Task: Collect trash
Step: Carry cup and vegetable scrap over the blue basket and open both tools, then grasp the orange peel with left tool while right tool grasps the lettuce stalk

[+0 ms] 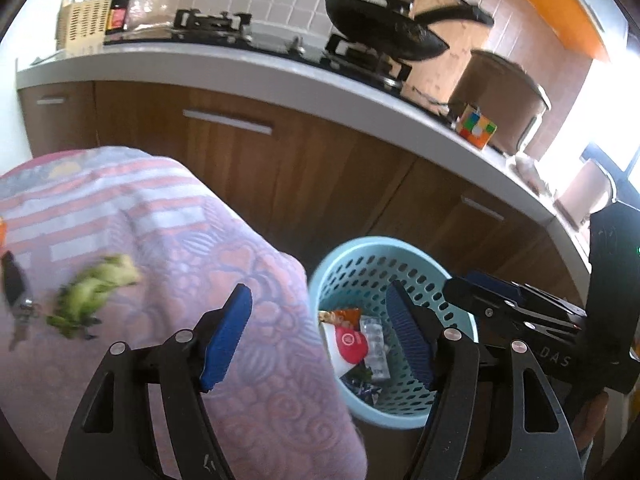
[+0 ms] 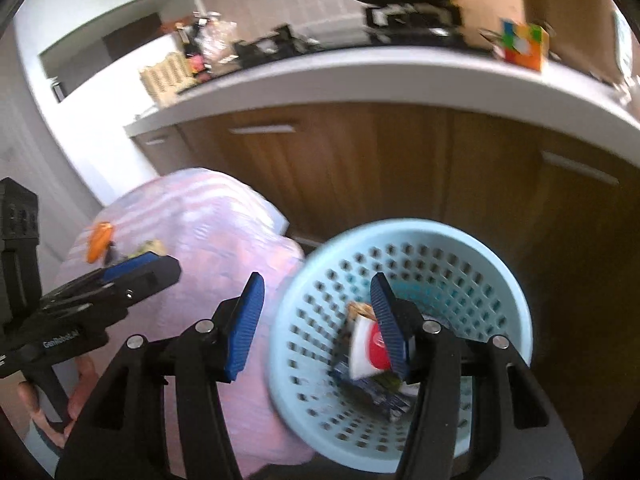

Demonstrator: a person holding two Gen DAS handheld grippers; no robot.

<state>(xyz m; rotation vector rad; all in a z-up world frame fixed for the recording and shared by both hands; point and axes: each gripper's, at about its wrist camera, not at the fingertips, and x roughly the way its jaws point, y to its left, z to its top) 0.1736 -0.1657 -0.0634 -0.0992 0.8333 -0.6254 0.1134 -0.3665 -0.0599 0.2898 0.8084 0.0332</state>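
A light blue perforated basket [image 1: 348, 256] stands on the floor by the cabinets and holds wrappers, among them a red-and-white packet [image 1: 346, 346]. It also shows in the right wrist view [image 2: 496, 268] with the packet [image 2: 370, 350]. A green crumpled scrap [image 1: 92, 292] lies on the pink patterned cloth [image 1: 180, 240]. An orange piece [image 2: 99, 240] lies on that cloth too. My left gripper [image 1: 318, 332] is open and empty over the cloth's edge and the basket. My right gripper [image 2: 316, 320] is open and empty above the basket's left rim.
Brown cabinets [image 1: 304, 168] under a white counter [image 1: 280, 76] stand behind. On the counter are a stove with a black pan [image 1: 380, 32], a colour cube [image 1: 478, 126] and a pot [image 1: 504, 96]. A black key fob with keys [image 1: 16, 292] lies on the cloth.
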